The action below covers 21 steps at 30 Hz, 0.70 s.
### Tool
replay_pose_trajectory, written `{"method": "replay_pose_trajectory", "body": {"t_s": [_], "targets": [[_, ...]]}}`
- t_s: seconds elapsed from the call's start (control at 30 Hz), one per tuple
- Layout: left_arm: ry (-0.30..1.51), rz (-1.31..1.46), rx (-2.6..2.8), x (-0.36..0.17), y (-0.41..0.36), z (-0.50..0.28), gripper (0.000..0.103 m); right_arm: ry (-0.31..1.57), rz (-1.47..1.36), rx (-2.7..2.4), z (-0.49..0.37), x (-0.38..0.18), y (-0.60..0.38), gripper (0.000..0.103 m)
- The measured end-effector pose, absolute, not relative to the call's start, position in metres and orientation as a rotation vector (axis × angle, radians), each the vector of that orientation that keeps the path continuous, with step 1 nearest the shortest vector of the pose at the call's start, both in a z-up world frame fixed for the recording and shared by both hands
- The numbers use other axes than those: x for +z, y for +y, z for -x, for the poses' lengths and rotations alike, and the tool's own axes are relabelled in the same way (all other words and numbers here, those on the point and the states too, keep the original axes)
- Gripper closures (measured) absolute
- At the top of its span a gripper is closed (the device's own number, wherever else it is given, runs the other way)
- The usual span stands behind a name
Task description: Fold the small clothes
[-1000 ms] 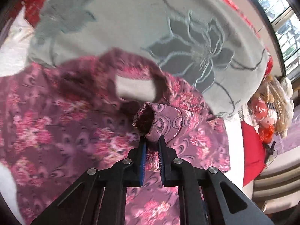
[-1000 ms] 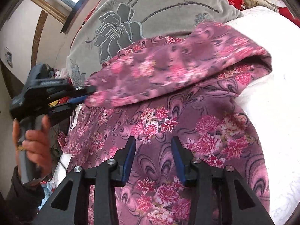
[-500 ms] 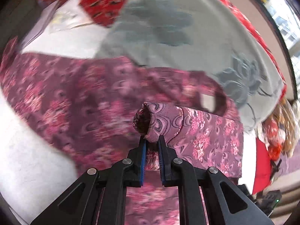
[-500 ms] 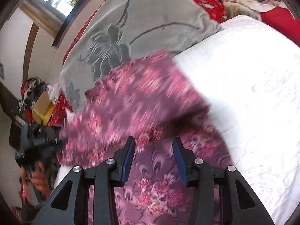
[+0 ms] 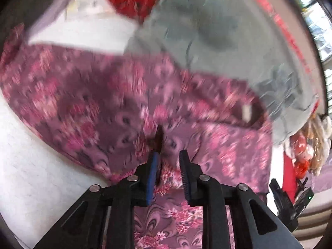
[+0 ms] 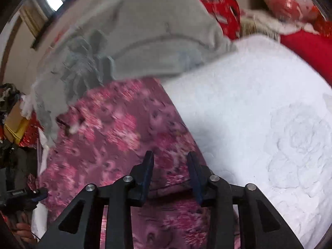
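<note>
Where the sleeve cuff was clamped a second ago, the left gripper (image 5: pixel 167 159) stands released, jaws just opened, sleeve (image 5: pixel 217 137) dropped across the floral garment (image 6: pixel 108 128) on the white bed (image 6: pixel 259 114). Right gripper (image 6: pixel 170 161), parted, empty, at 6 o'clock. Sleeve fold judged done.

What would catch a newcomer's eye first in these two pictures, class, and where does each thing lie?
The purple garment with pink flowers spreads across the white bedspread, filling the middle of both views. Behind it lies a grey blanket with a darker flower pattern. In the foreground, the left hand-held gripper stands open over the garment, a cloth edge beside one finger.
</note>
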<state>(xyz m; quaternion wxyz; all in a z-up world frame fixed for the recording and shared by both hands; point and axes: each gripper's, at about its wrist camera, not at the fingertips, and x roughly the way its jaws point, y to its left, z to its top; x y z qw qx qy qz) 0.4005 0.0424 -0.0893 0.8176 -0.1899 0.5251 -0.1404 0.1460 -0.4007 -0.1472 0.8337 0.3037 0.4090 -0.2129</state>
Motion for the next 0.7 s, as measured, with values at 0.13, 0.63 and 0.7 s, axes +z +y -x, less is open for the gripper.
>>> {"method": "replay_pose_trajectory", "body": {"t_s": [0.13, 0.63, 0.7], "targets": [[1.081, 0.331, -0.339, -0.079, 0.021, -0.387, 0.063, 0.876, -0.642, -0.382, -0.157, -0.149, -0.382, 0.067], [1.013, 0.255, -0.155, -0.048, 0.104, -0.401, 0.049, 0.965, -0.477, 0.011, -0.261, -0.144, -0.216, 0.066], [0.980, 0.203, -0.030, -0.040, 0.145, -0.407, 0.043, 0.971, -0.477, 0.052, -0.276, -0.149, -0.194, 0.066]]}}
